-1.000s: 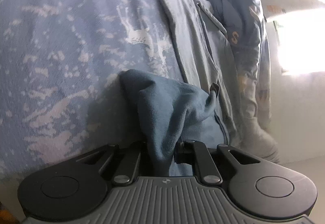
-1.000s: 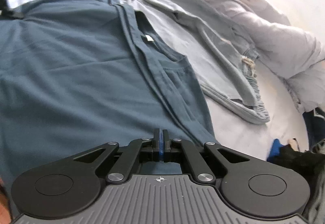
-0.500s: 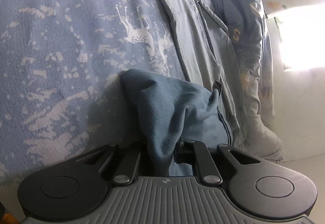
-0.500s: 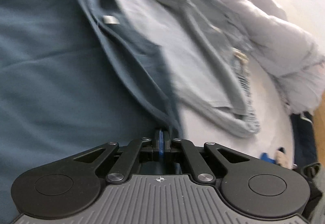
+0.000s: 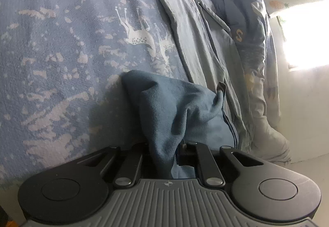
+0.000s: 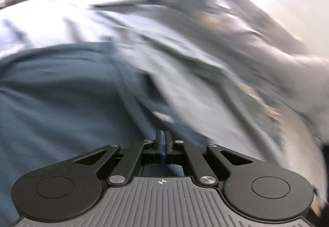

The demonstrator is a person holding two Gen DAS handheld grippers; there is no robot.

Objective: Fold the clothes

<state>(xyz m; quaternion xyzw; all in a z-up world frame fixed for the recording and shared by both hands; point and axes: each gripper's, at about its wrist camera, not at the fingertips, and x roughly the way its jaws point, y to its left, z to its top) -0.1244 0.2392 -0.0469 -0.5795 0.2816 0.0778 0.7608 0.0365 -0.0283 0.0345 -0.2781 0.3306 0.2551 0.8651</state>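
In the left wrist view a bunched corner of the dark teal shirt rises out of my left gripper, which is shut on it; the cloth hides the fingertips. The right wrist view is blurred by motion. There the same teal shirt lies spread on the bed, its white neck label just ahead of my right gripper. That gripper is shut with its pads pressed together. I cannot tell whether thin fabric is caught between them.
A blue bedspread with white deer print covers the bed. A pale grey-blue garment lies flat beside the teal shirt, also seen in the right wrist view. A blue quilt is heaped by the bright window.
The right gripper has swept across the teal shirt, so the neck label now sits close in front of its tips and the view has blurred. The left gripper holds still.
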